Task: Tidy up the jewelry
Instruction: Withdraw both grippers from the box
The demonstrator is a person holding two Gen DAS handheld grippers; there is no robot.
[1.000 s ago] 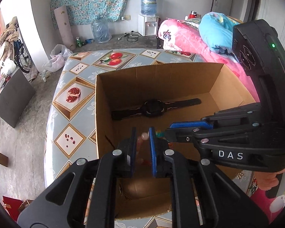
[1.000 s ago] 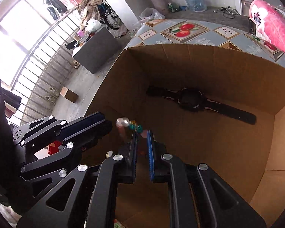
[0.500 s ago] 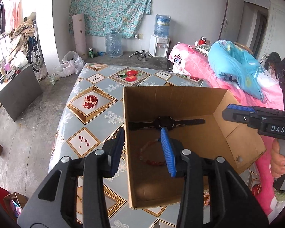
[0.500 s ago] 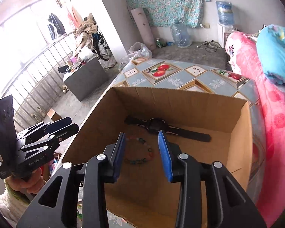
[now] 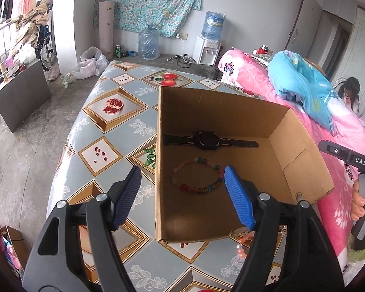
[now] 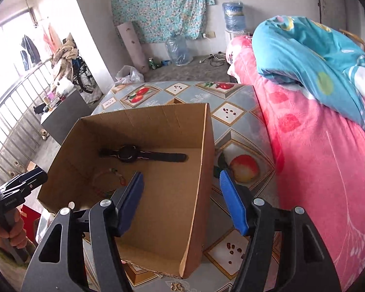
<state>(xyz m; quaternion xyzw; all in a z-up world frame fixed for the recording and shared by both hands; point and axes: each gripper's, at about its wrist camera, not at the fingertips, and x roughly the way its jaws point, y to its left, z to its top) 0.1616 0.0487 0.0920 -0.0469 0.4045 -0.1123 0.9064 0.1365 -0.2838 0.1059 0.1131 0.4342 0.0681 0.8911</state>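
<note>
— What takes up the most room?

— The table (image 5: 104,150), covered in a grey-blue fruit-patterned cloth, runs away from both cameras. A pink-blanketed bed (image 6: 316,146) presses against its right side. Its left edge drops to bare concrete floor (image 5: 24,133), where there is plenty of room.

— And on the table?

— An open cardboard box (image 5: 301,146) sits toward the near right part of the table. Its walls stand upright on all four sides, and a stretch of patterned cloth lies free to its left and beyond its far wall.

— Where is the jewelry?

— A black wristwatch (image 5: 206,140) lies flat along the foot of the far wall. A multicoloured bead bracelet (image 5: 197,178) lies in a ring on the box floor just in front of it, apart from the watch and clear of the side walls. A few pinkish beads (image 5: 243,243) show on the cloth just outside the near right corner of the box.

— And the grippers?

— The left gripper (image 5: 182,194) hangs above the left wall of the box, fingers spread wide and empty, one either side of that edge. The right gripper (image 6: 182,199) straddles the right wall, likewise spread and holding nothing.
</note>
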